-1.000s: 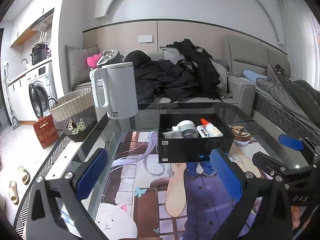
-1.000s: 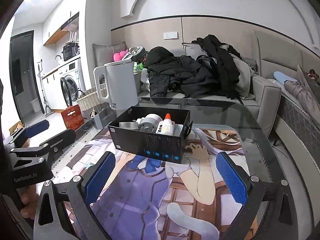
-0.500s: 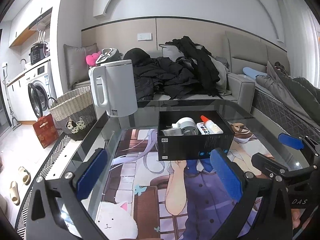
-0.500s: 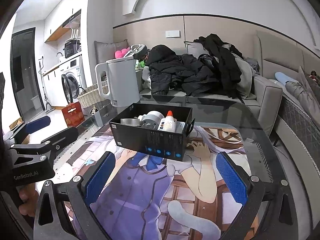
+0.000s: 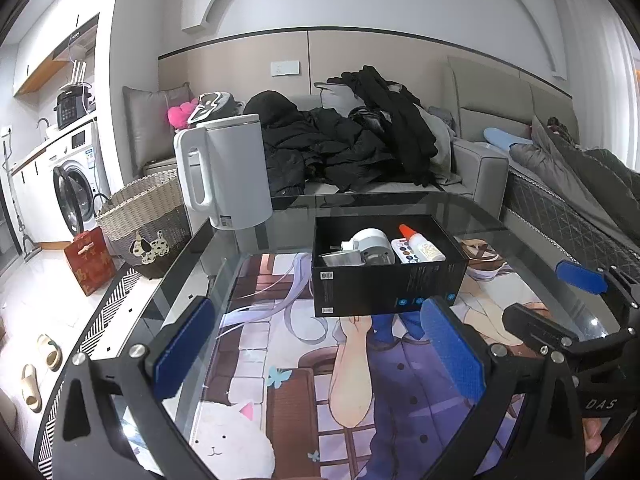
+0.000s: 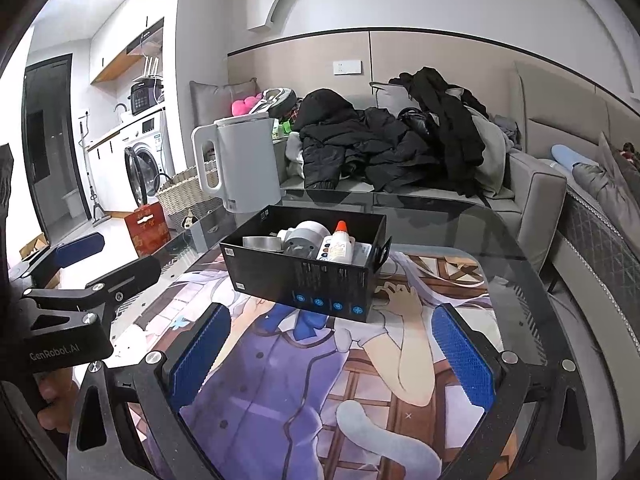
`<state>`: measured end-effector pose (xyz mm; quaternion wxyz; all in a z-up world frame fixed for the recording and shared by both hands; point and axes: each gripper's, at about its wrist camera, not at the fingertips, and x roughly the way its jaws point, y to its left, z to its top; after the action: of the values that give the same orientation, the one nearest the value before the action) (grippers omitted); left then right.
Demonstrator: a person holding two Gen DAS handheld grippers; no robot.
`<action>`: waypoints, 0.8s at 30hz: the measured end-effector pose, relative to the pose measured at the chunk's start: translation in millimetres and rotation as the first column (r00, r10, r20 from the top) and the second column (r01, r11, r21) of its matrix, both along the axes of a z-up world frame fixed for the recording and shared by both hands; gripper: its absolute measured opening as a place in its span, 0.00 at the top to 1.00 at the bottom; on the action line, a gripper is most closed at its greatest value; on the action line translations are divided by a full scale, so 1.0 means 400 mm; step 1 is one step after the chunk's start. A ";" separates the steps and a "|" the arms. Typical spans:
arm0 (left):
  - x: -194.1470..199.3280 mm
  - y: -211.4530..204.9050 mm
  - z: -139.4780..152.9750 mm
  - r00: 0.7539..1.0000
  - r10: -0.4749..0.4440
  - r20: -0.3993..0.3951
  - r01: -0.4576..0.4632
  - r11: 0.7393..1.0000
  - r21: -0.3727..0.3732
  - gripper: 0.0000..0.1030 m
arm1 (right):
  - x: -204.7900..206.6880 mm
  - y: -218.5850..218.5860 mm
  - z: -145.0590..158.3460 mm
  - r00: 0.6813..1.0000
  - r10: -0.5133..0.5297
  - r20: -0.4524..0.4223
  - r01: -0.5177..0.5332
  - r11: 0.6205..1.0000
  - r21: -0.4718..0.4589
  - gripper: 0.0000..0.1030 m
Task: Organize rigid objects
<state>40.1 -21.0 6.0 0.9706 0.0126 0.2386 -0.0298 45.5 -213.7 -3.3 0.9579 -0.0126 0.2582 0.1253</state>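
The left gripper hovered above the glass table with its blue-padded fingers spread wide and nothing between them. Straight ahead of it, just past the fingertips, sat the black box, resting on the printed mat that covered the tabletop. Inside the box lay a grey-and-white tape dispenser toward the gripper's left, and a white glue bottle with an orange cap toward its right, with a small paint palette between them, touching both. Beyond the box and off to the left stood a white kettle, upright at the far edge of the table.

The right gripper was likewise held wide apart, empty, low over the mat. The same box lay ahead of it and slightly left, turned so one corner faced the tool; the glue bottle leaned against the tape dispenser inside. The kettle stood behind the box to the left. The left gripper showed at this tool's far left, and the right gripper showed at the left tool's far right, both apart from the box. Behind the table a sofa carried a heap of dark clothing
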 end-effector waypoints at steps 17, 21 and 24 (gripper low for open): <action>0.006 0.003 -0.006 1.000 -0.005 -0.018 0.005 1.000 -0.017 0.00 | 0.003 0.008 -0.013 1.000 0.018 -0.013 -0.018 1.000 0.002 0.01; 0.007 0.006 -0.006 1.000 -0.003 -0.020 0.003 1.000 -0.019 0.00 | 0.003 0.009 -0.015 1.000 0.026 -0.012 -0.026 1.000 -0.001 0.01; 0.007 0.006 -0.005 1.000 -0.004 -0.020 0.004 1.000 -0.017 0.00 | 0.004 0.007 -0.014 0.999 0.036 -0.013 -0.036 0.999 0.001 0.01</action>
<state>43.0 -18.6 3.8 0.9681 0.0045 0.2481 -0.0338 47.3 -210.8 -9.0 0.9538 -0.0160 0.2640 0.1426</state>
